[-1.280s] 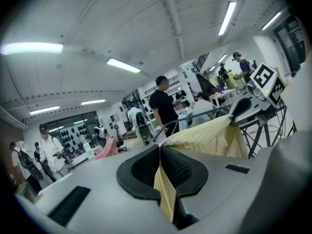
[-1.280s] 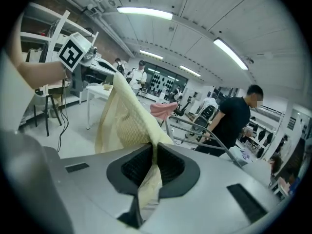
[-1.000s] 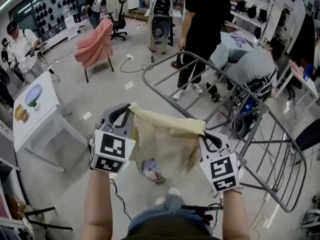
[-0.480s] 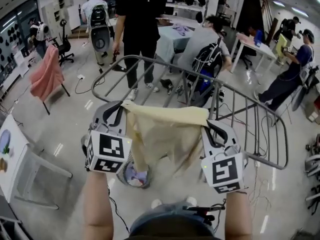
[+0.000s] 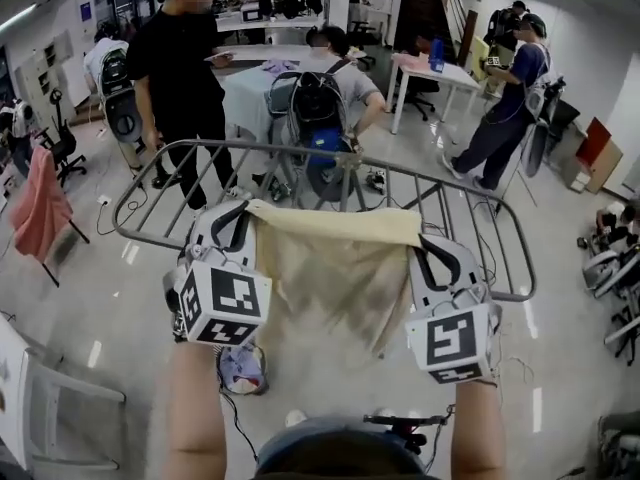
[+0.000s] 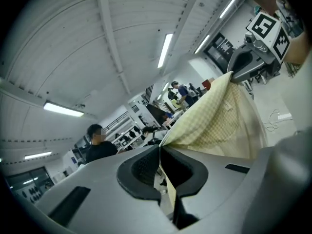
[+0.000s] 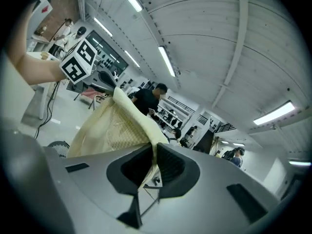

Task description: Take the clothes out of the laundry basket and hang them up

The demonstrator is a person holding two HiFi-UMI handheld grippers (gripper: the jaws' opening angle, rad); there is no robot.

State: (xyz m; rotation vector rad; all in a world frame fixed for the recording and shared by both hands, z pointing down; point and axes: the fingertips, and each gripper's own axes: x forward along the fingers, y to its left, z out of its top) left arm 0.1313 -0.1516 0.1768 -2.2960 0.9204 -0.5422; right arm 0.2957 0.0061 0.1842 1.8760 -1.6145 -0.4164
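Left claw (image 5: 246, 218) and right claw (image 5: 418, 252) clamp yellow cloth (image 5: 335, 268) taut; drying rack (image 5: 300, 148) has come squarely ahead, so draping looks next.

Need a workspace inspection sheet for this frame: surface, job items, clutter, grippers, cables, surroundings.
Surface: glossy pale floor; no worktable in use.
Job's things: yellow garment stretched between both grippers, held up in front of the metal drying rack, not seen resting on it. Laundry basket on the floor below, clothes inside.
Clutter: pink cloth over a chair at far left.
Grippers: left gripper jaws shut on one top corner of the garment; right gripper shut on the other.
Cables: dark cable on the floor beside the basket.
Surroundings: busy room; person in black and seated person with backpack beyond the rack.
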